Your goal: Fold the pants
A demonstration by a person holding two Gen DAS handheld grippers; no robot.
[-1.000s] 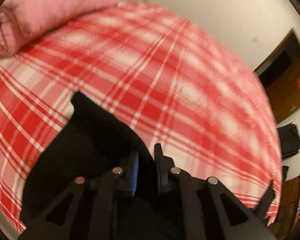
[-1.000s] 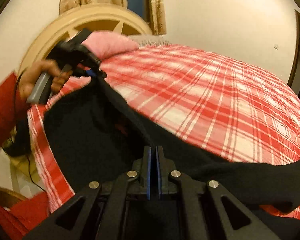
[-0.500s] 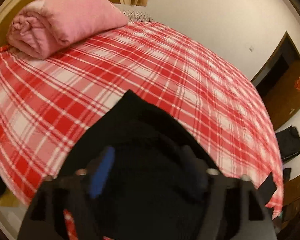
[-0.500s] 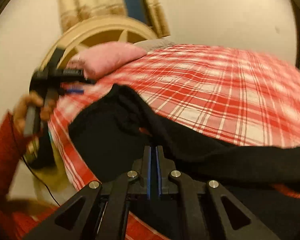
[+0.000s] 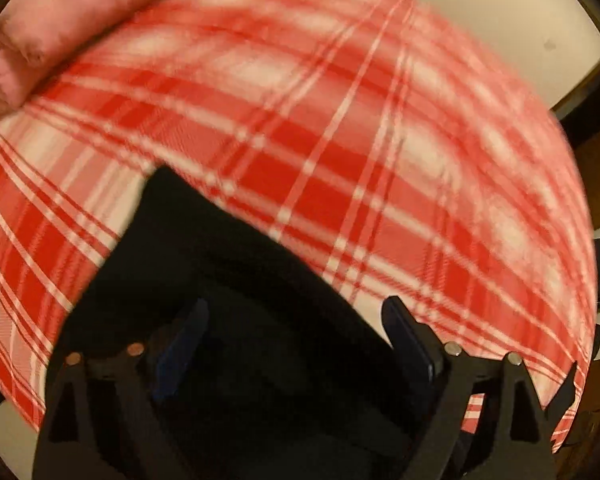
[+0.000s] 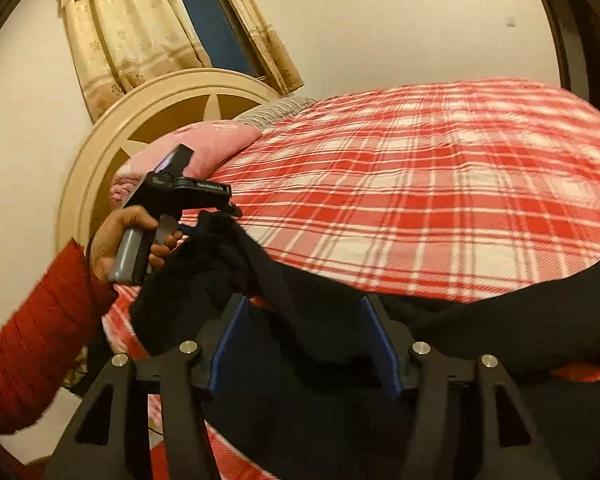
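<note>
- Looking along the left tongs point(image 5: 296, 336) in the left wrist view, the two fingers stand wide apart, clamped on nothing.
- Black fabric pants point(image 5: 228, 280) lie under and between those fingers, a pointed corner of the cloth reaching out onto the bed.
- The red-and-white plaid bedspread point(image 5: 340, 140) fills most of this view, though it is blurred.
- A rolled pink blanket point(image 5: 72, 12) rests on the bedspread at the upper left, well apart from the pants.
- A cream wall point(image 5: 520, 12) shows beyond the bed at the upper right.
- In the right wrist view, the right tongs point(image 6: 306, 340) are also spread apart, their blue-lined fingers point(image 6: 228, 336) on either side of a ridge of black cloth without closing on it.
- The pants point(image 6: 480, 328) stretch across the near edge of the bed from left to right, lying on the plaid bedspread point(image 6: 440, 184).
- The left tongs point(image 6: 220, 210) appear here at the left, held by a hand point(image 6: 120, 240) in a red knitted sleeve point(image 6: 32, 344), just above the bunched left end of the pants; whether the tips touch the cloth cannot be told from here.
- Behind them lie the pink blanket point(image 6: 220, 144), a round cream headboard with a star pattern point(image 6: 160, 104), and beige patterned curtains point(image 6: 112, 32) around a dark window point(image 6: 216, 28).
</note>
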